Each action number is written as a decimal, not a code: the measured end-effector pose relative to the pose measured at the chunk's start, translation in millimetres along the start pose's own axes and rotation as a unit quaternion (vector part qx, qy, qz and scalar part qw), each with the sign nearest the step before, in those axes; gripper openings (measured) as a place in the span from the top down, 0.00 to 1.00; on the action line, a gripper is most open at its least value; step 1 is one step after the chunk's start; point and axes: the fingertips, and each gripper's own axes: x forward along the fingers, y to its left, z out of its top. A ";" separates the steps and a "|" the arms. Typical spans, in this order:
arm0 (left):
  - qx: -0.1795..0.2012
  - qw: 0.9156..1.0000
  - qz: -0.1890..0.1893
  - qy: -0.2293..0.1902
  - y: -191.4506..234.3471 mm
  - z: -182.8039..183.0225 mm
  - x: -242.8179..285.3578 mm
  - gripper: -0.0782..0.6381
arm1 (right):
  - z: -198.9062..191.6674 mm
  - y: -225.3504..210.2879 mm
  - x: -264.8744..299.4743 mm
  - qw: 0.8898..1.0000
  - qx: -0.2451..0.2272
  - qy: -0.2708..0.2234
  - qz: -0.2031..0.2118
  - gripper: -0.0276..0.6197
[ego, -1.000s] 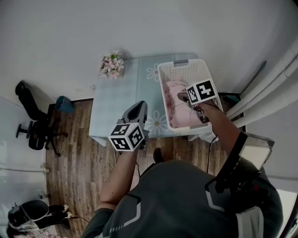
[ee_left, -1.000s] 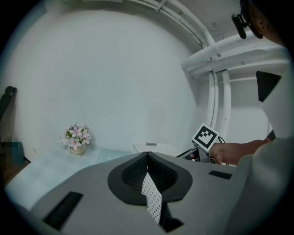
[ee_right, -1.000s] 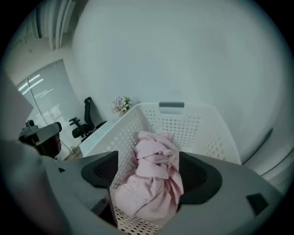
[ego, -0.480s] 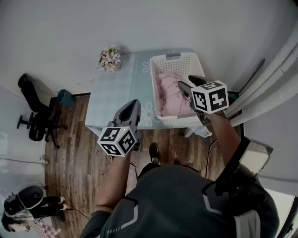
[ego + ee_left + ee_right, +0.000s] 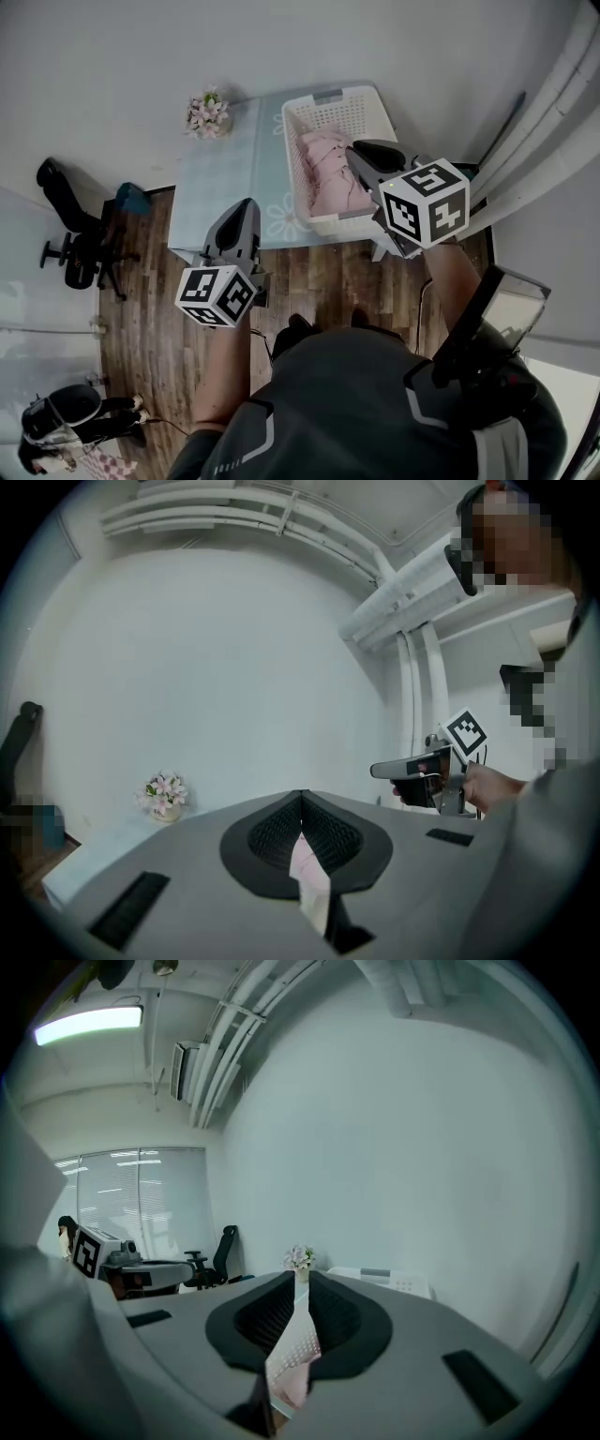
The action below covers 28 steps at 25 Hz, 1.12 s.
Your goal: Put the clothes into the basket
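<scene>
A white basket (image 5: 361, 98) stands on the right part of the pale blue table (image 5: 216, 178), with pink clothes (image 5: 323, 173) heaped inside it. My right gripper (image 5: 354, 148) hovers high above the basket's near right side. Its jaws have just been closing and stand almost together with nothing between them (image 5: 301, 1277); basket mesh and pink cloth show through the slit from below. My left gripper (image 5: 239, 204) hangs over the table's near edge, left of the basket. It is shut and empty (image 5: 300, 795).
A pot of pink flowers (image 5: 206, 112) sits at the table's far left corner. A black office chair (image 5: 70, 234) and a blue bin (image 5: 131, 199) stand on the wooden floor to the left. White pipes (image 5: 562, 103) run along the right wall.
Both grippers have risen toward the head camera. The right gripper came up out of the basket and its jaws closed. The pink clothes stayed in the basket.
</scene>
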 end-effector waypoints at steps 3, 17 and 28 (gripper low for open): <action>-0.011 1.000 -0.016 -0.002 -4.5 3.6 -4.0 0.88 | 3.1 9.5 -5.9 1.000 -0.025 -0.010 -0.014 0.87; 0.023 0.998 -0.057 -0.022 26.0 32.7 -31.7 0.88 | 21.0 54.7 -11.5 0.995 -0.003 -0.051 -0.081 0.93; 0.016 0.996 -0.081 -0.030 44.3 35.8 -56.9 0.88 | 21.9 92.8 -11.0 0.993 0.002 -0.054 -0.102 0.93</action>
